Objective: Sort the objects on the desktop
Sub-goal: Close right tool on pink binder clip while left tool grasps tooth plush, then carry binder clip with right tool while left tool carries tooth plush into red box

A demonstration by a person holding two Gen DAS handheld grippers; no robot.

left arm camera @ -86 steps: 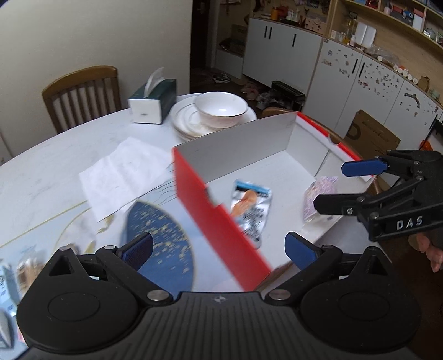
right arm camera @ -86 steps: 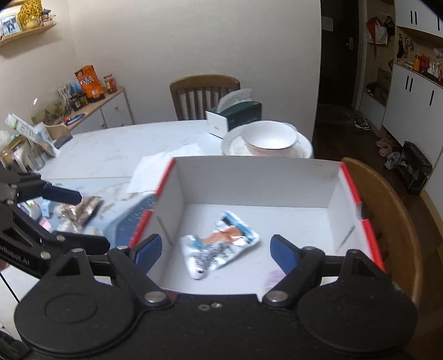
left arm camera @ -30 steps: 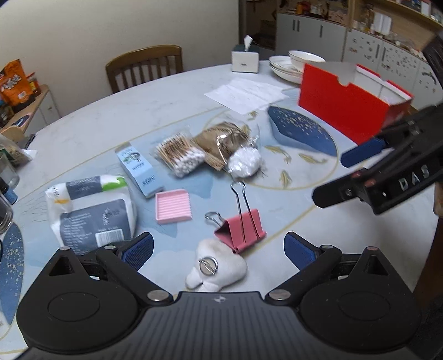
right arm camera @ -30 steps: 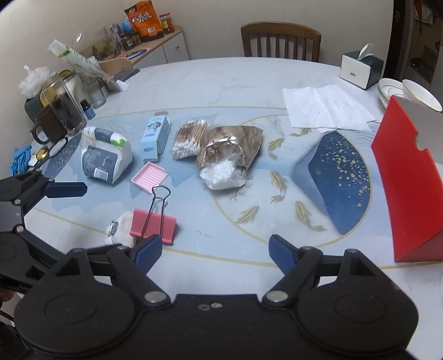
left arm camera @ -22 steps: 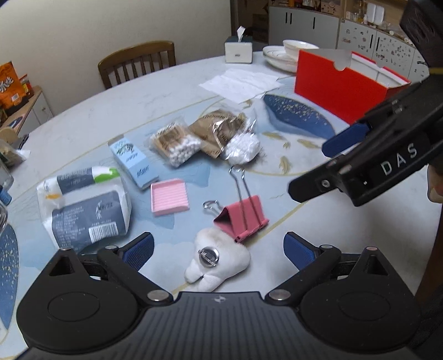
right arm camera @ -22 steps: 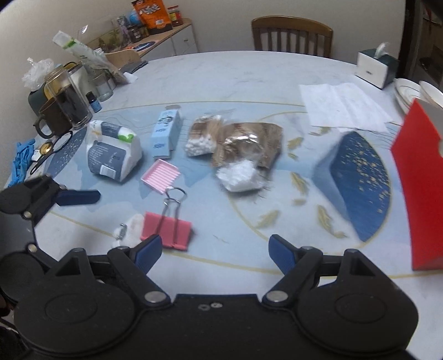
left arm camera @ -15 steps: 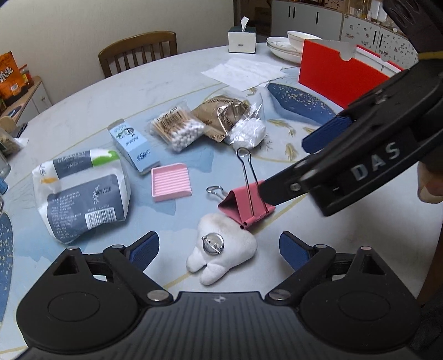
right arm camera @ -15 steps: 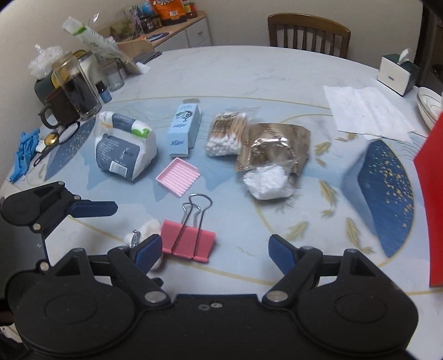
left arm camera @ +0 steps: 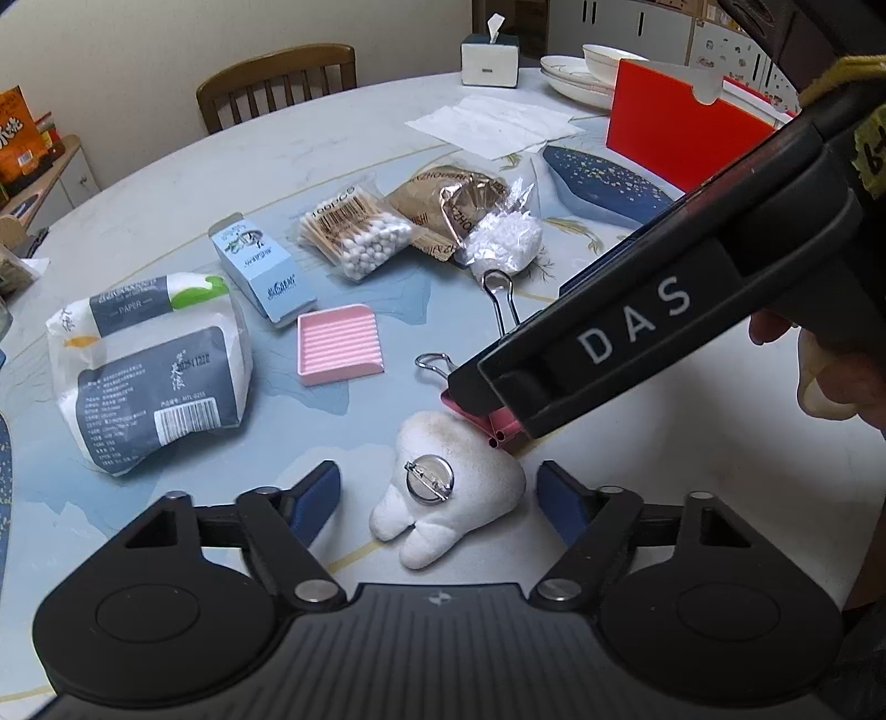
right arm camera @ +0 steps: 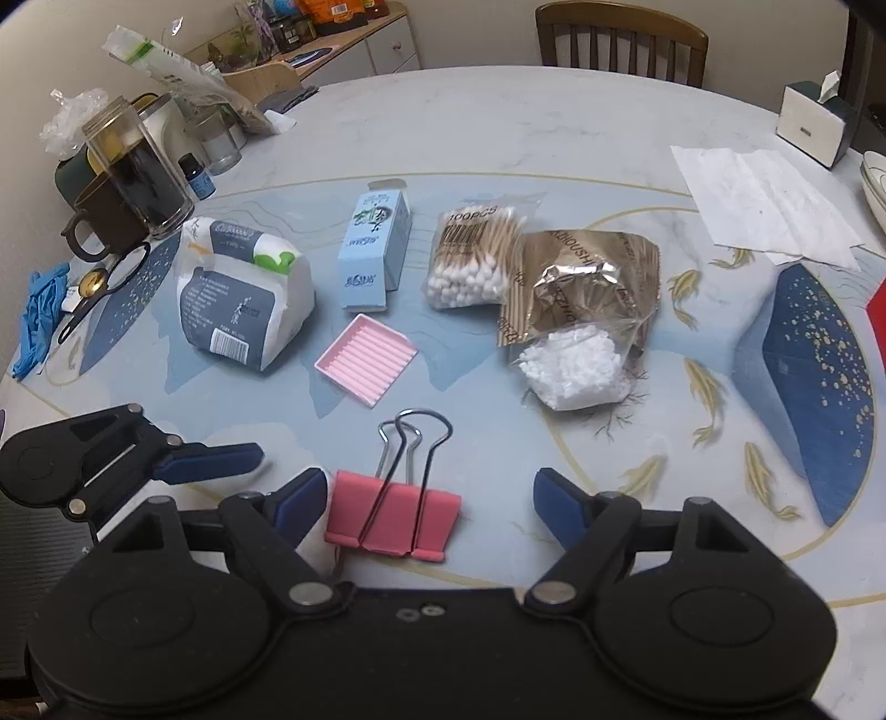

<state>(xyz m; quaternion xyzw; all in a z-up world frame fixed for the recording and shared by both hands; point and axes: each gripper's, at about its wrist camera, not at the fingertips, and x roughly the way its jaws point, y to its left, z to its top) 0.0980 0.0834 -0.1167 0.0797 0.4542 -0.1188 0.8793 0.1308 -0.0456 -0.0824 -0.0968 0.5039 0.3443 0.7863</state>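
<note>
While both tools' jaws close, touching nothing, a marble table (right arm camera: pixel 498 111) holds clutter; wooden chair (right arm camera: pixel 620 33) behind.

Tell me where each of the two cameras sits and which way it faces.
Left wrist: on the left gripper, looking steeply down at the tooth plush between its closing jaws; the right gripper's side and a hand cross the frame.
Right wrist: on the right gripper, looking steeply down at the pink binder clip between its closing jaws; the left gripper's finger shows at left.
Shared: clip, pink tray, cotton swabs, table.
</note>
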